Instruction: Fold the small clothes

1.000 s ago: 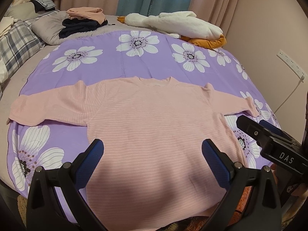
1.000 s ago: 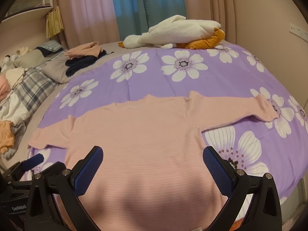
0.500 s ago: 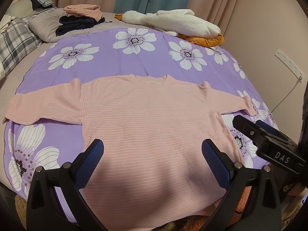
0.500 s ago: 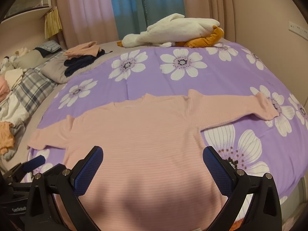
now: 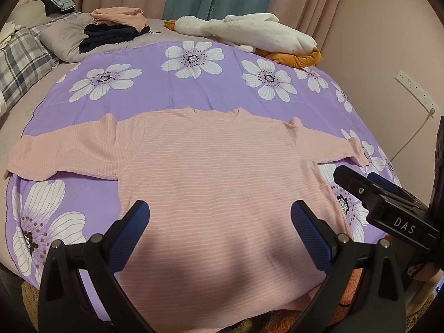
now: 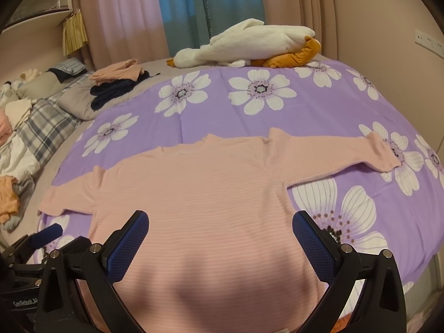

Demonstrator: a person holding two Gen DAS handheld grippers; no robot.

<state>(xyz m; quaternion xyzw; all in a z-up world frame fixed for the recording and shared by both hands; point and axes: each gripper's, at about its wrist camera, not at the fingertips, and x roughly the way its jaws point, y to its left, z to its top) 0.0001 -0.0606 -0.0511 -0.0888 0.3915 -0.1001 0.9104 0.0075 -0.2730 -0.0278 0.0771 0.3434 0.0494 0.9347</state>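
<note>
Pink striped top flat, sleeves spread, on purple floral sheet; left gripper and right gripper above its hem, both wide, empty.

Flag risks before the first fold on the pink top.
1. The pink top's hem hangs over the near edge of the bed; a one-sided pull may drag it off.
2. Left gripper and right gripper jaws are open above thin fabric; a deep pinch could catch the floral sheet too.
3. The sleeve lies far out, so folding it may skew the body.
</note>
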